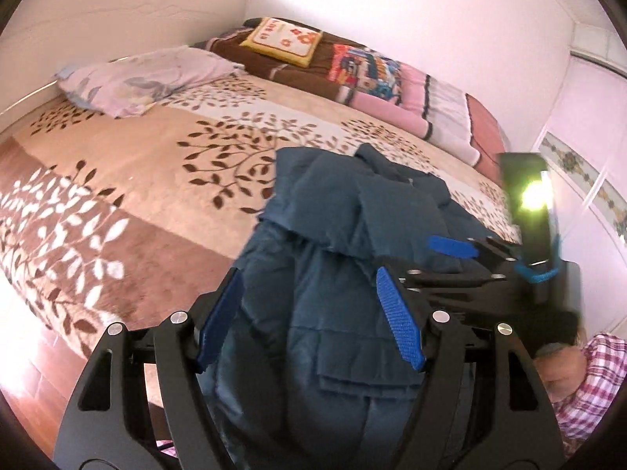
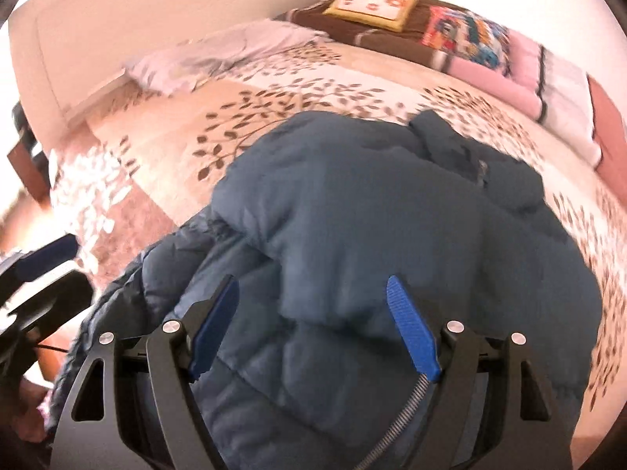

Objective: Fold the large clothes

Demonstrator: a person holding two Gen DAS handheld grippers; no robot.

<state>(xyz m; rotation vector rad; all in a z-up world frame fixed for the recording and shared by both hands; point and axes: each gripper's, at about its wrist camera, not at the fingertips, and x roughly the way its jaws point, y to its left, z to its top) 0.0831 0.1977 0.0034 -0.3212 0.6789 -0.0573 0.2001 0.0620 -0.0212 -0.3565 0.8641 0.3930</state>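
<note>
A dark blue padded jacket (image 1: 333,243) lies partly folded on the near edge of the bed, with its collar at the far end. It fills the middle of the right wrist view (image 2: 392,211). My left gripper (image 1: 309,282) is open, its blue pads spread wide over the jacket's near end. My right gripper (image 2: 313,293) is open too, jaws wide above the jacket's near part. The right gripper also shows in the left wrist view (image 1: 454,250), just right of the jacket. The left gripper shows at the left edge of the right wrist view (image 2: 43,262).
The bed has a beige and brown leaf-print cover (image 1: 149,180). A pale floral pillow (image 1: 145,78) lies at the far left. Folded blankets and cushions (image 1: 352,62) line the far side by the wall. The person's plaid sleeve (image 1: 591,384) is at the lower right.
</note>
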